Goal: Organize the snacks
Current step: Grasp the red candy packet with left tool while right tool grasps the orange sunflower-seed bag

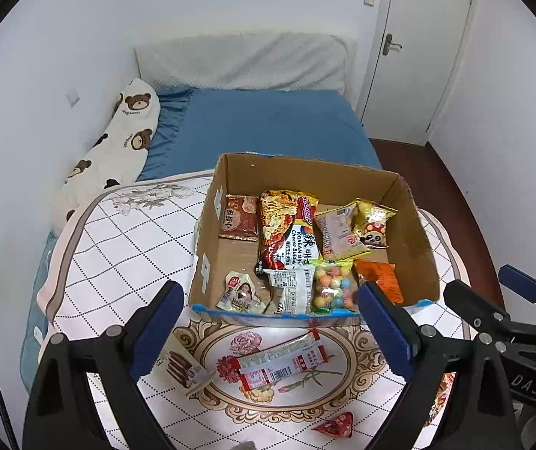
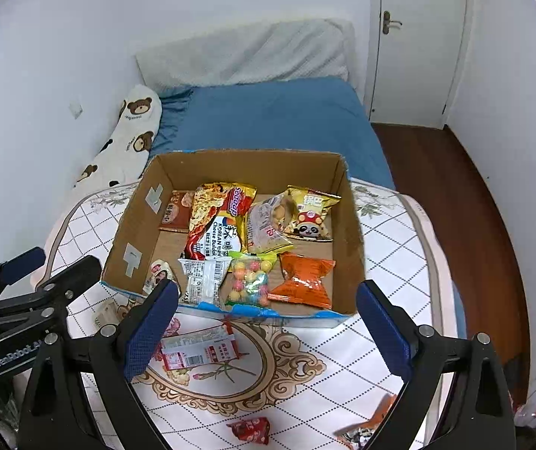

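Note:
An open cardboard box (image 1: 230, 172) (image 2: 132, 225) sits on a quilted pad and holds several snack packs, among them a Korean noodle pack (image 1: 290, 232) (image 2: 219, 221), a bag of coloured candy balls (image 1: 333, 287) (image 2: 249, 281) and an orange pack (image 2: 303, 279). In front of the box lie a red-and-white stick pack (image 1: 281, 362) (image 2: 198, 347), a chocolate-stick pack (image 1: 181, 369) and a small red pack (image 1: 337, 425) (image 2: 251, 429). My left gripper (image 1: 269, 332) is open and empty above the stick pack. My right gripper (image 2: 266, 332) is open and empty near the box's front.
The quilted pad (image 1: 117, 247) (image 2: 391, 247) lies on a bed with a blue sheet (image 1: 268, 127). A bear-print pillow (image 1: 117, 150) lies along the left wall. A white door (image 1: 414, 48) and dark wood floor (image 2: 455, 206) are at the right. Another wrapper (image 2: 373, 422) lies near the pad's front right.

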